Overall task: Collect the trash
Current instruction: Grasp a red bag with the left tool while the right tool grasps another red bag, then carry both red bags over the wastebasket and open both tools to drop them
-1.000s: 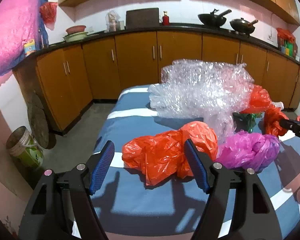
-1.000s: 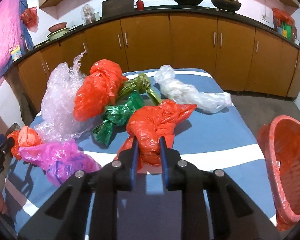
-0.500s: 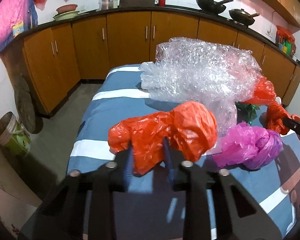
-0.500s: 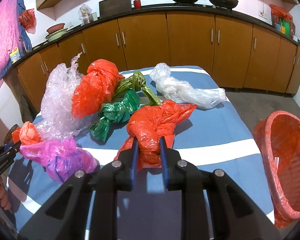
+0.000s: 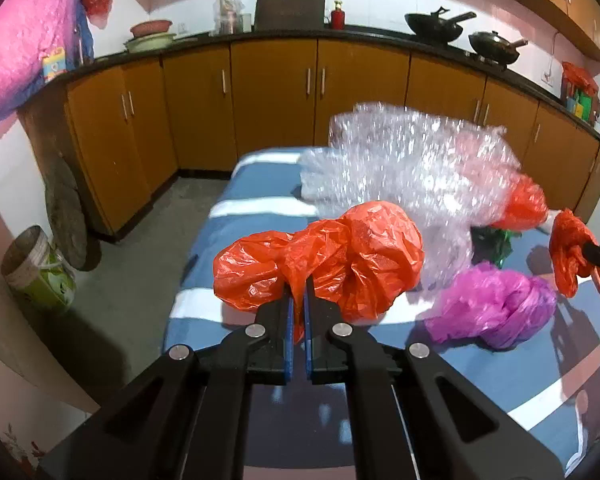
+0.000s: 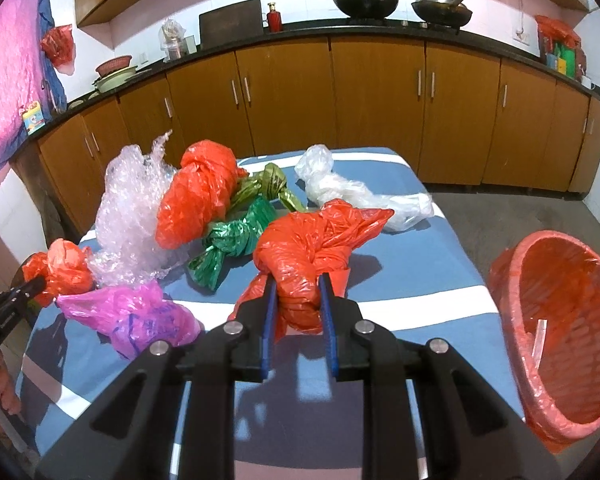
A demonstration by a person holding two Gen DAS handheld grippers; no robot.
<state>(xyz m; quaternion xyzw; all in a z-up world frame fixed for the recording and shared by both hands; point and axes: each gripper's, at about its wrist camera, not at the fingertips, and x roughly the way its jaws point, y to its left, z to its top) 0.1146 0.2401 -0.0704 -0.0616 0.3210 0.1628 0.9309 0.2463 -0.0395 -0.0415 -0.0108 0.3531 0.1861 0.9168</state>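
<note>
Knotted plastic bags lie on a blue table with white stripes [image 6: 412, 256]. My left gripper [image 5: 298, 292] is shut on an orange bag [image 5: 340, 256] at the table's left end, lifted a little. My right gripper [image 6: 298, 294] is shut on another orange bag [image 6: 312, 248]; it shows at the right edge of the left wrist view [image 5: 568, 252]. A pink bag [image 6: 140, 316] lies between them, also in the left wrist view [image 5: 496, 304]. A red basket [image 6: 556, 328] lined with orange plastic stands to the right of the table.
Bubble wrap [image 5: 412, 168], a third orange bag [image 6: 200, 196], two green bags [image 6: 236, 240] and a clear bag [image 6: 352, 196] lie further back. Wooden cabinets [image 6: 340, 100] line the walls. A bucket [image 5: 36, 268] stands on the floor at left.
My left gripper went from open to shut on the orange bag and has lifted it. My right gripper kept its grip on its orange bag and raised it slightly.
</note>
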